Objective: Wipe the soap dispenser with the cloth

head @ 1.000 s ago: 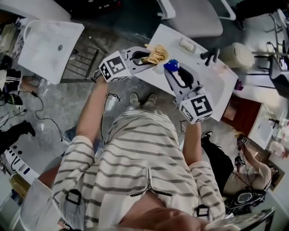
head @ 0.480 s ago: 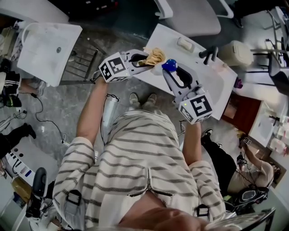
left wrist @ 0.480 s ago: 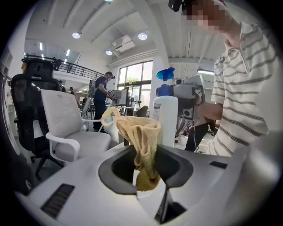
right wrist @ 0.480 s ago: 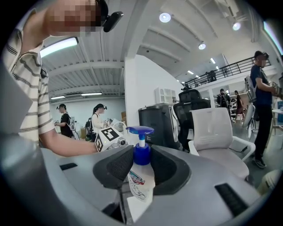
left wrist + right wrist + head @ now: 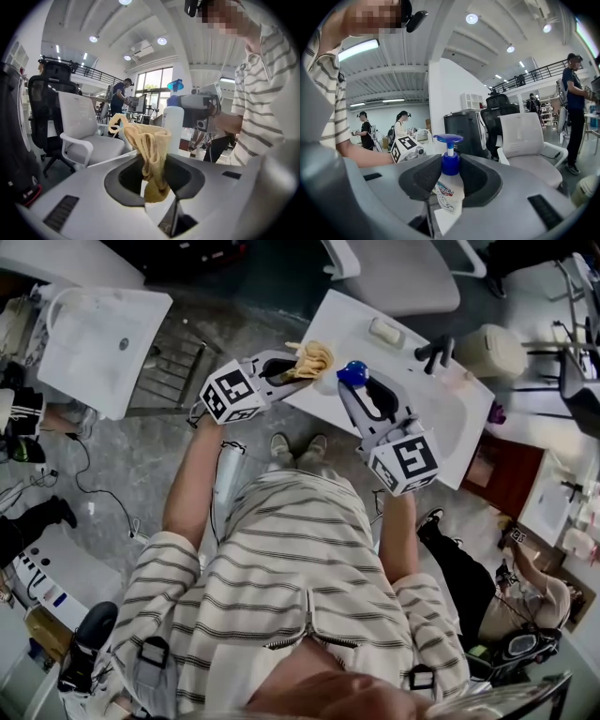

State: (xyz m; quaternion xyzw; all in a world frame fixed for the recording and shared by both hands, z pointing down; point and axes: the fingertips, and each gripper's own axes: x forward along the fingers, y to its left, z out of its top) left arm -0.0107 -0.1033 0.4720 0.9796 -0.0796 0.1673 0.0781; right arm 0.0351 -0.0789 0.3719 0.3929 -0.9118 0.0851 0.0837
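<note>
— Over the near edge of the white counter (image 5: 441,423), entry one?
— Soap dispenser (image 5: 352,376): white bottle, blue pump, upright. Right tongs (image 5: 449,178) closed on its body below the pump collar.
— Entry two?
— Yellow cloth (image 5: 147,140): bunched, pinched in the narrow left tongs (image 5: 153,174), loose end standing past the tips.
— Relation?
— Cloth just left of the dispenser's pump; whether they touch cannot be told.
— Other stock?
— Black faucet (image 5: 436,354), at the counter's far side, right of both tongs.
</note>
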